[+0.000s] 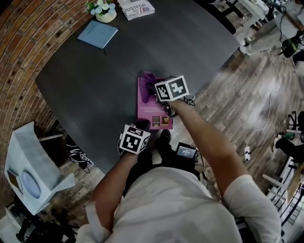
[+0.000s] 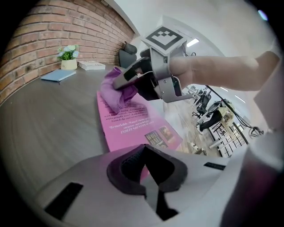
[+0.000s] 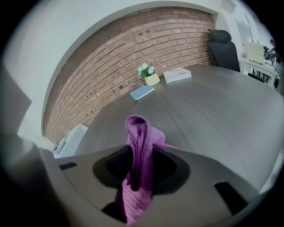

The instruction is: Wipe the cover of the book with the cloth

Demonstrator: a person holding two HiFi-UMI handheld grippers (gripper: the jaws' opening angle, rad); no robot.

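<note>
1. Dark table (image 1: 95,71) by a brick wall (image 3: 133,53) carried the pink book (image 1: 145,112), lying flat.
2. Right gripper (image 3: 141,166) pinched the soft purple cloth (image 3: 140,133), bunched on the cover's far end.
3. Left gripper (image 2: 146,170), jaws pressed together, sat at the near edge; the light, slick book probably needed pinning there.

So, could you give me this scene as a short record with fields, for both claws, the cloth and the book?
left claw: shut, empty, at the near end of the pink rectangular book
right claw: shut on the purple knitted cloth, which touches the book's far half
book: lies flat on the dark grey round table
far edge: blue notebook, white book, small pot of flowers
</note>
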